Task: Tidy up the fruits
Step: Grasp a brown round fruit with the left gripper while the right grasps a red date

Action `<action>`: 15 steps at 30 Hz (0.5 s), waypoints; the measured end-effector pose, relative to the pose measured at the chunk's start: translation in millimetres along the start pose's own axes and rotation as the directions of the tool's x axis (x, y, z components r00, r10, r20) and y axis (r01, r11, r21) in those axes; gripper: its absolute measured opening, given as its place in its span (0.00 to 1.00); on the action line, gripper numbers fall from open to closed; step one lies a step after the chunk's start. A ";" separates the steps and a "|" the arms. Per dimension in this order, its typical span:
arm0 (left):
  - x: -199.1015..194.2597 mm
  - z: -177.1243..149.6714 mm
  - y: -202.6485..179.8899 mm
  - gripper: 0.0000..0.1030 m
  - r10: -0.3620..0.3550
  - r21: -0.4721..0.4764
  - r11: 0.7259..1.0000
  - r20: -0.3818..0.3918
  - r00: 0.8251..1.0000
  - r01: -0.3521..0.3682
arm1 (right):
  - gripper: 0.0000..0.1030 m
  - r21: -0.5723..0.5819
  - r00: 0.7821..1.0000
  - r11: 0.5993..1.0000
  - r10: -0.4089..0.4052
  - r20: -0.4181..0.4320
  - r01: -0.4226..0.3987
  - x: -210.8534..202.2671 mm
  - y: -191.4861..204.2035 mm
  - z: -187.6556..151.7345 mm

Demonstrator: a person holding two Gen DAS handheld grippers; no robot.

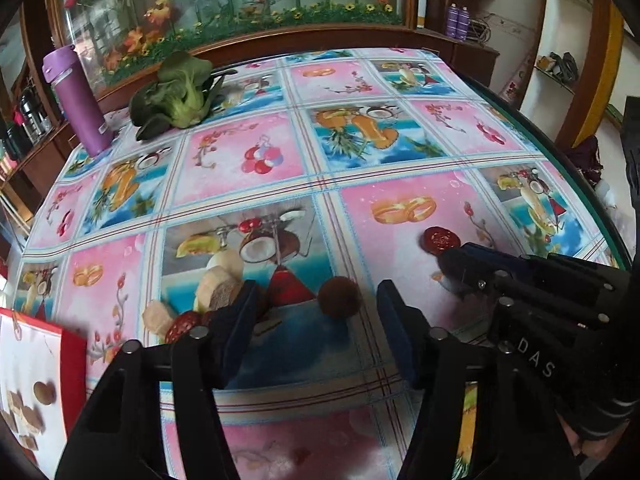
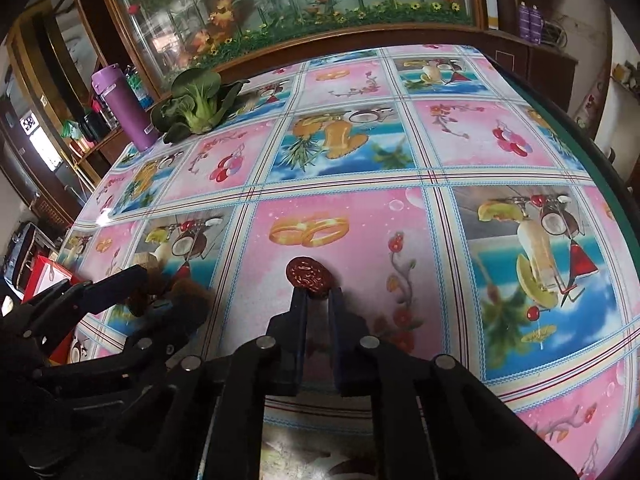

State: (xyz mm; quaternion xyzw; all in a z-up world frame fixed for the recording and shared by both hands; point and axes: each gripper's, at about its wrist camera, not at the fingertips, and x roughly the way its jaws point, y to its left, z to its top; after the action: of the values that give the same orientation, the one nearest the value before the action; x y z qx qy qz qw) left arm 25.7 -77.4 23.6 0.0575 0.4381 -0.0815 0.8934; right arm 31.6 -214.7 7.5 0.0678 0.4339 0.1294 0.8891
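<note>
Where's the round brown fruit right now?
In the left wrist view, the brown fruit lies on the tablecloth between the open left gripper's fingers, right of the fruit pile.

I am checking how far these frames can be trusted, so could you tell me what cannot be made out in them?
- Pile of fruit pieces, left wrist view: partly hidden behind the left gripper finger; the count is unclear.
- Red disc, right wrist view: its near edge sits between the right gripper fingertips; firm contact cannot be told.
- Red and white box, left wrist view: cut off by the image edge.
</note>
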 end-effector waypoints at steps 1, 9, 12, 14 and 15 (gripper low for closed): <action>2.1 0.9 -0.7 0.48 -0.005 0.003 1.000 -0.004 1.000 0.005 | 0.09 0.001 1.000 1.000 -0.002 0.001 0.002 -0.1 -0.3 0.3; 13.1 -7.3 -11.3 0.42 -0.016 0.059 0.998 0.002 1.000 0.016 | 0.10 -0.032 1.000 0.999 -0.028 -0.004 0.028 0.9 2.9 2.0; 12.4 -8.8 -11.8 0.33 -0.040 0.062 0.997 0.007 0.999 0.039 | 0.10 -0.049 0.999 0.998 -0.050 0.005 0.051 2.3 5.4 3.3; 11.8 -9.5 -12.2 0.30 -0.048 0.067 0.997 0.009 0.999 0.047 | 0.15 -0.071 0.998 0.995 -0.064 0.013 0.065 3.8 8.5 4.2; 11.6 -9.9 -11.8 0.30 -0.051 0.066 0.997 0.011 0.999 0.050 | 0.16 -0.080 0.997 0.994 -0.070 0.018 0.071 4.7 10.1 4.4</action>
State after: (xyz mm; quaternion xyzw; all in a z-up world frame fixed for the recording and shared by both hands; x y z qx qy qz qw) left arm 22.8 -88.3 8.1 0.0754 0.4308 -0.1187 0.8914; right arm 36.1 -203.8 9.0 0.0177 0.4238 0.1146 0.8983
